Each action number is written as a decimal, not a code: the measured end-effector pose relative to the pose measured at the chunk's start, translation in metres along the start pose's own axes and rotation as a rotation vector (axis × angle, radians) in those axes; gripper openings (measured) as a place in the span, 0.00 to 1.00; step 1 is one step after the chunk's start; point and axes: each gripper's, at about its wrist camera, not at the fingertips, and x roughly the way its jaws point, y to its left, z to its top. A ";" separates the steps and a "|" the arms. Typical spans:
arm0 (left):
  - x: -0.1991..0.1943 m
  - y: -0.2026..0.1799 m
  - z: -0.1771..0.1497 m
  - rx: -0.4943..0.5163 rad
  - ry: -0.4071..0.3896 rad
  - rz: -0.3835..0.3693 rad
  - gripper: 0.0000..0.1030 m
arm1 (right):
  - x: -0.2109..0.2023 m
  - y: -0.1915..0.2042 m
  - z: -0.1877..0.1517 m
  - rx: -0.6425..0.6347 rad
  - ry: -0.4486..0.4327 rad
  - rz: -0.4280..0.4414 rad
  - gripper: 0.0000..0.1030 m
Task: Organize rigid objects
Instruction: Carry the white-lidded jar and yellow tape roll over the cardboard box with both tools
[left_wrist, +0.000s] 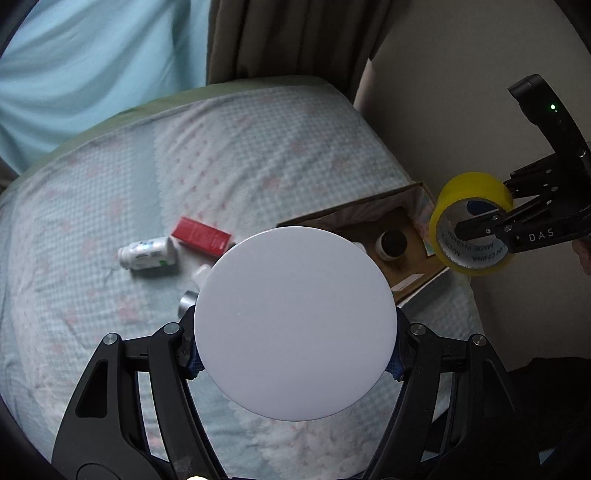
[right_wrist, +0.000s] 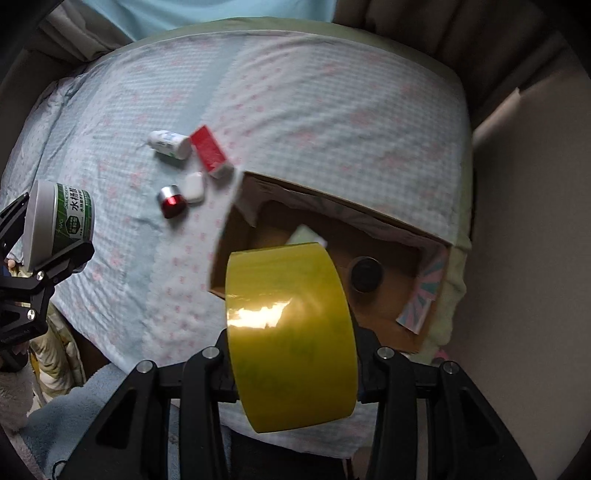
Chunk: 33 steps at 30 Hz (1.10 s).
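Item one: my left gripper pinches a round white-lidded jar by its sides, lid facing the camera; the right wrist view shows its green-and-white label. The jar is held above the bed, well apart from the cardboard box.

Item two: my right gripper is clamped on a yellow roll of packing tape, one finger through the core, the other on the outer face. The roll hangs above the near edge of the cardboard box.

Item three: the box lies open on the checked bedspread. Inside I see a dark round jar, a pale object partly hidden behind the tape, and a pink-and-teal patterned packet against the right wall.

Item four, loose on the bedspread beside the box: white bottle, red carton, small white case, red jar with silver lid.
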 end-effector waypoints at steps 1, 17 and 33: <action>0.010 -0.011 0.003 0.001 0.010 0.000 0.65 | 0.003 -0.012 -0.003 0.011 0.002 -0.001 0.38; 0.148 -0.086 0.010 0.043 0.168 0.092 0.65 | 0.088 -0.126 -0.016 0.254 -0.029 -0.019 0.38; 0.218 -0.082 -0.010 0.098 0.279 0.123 0.67 | 0.131 -0.132 0.008 0.225 -0.195 -0.168 0.38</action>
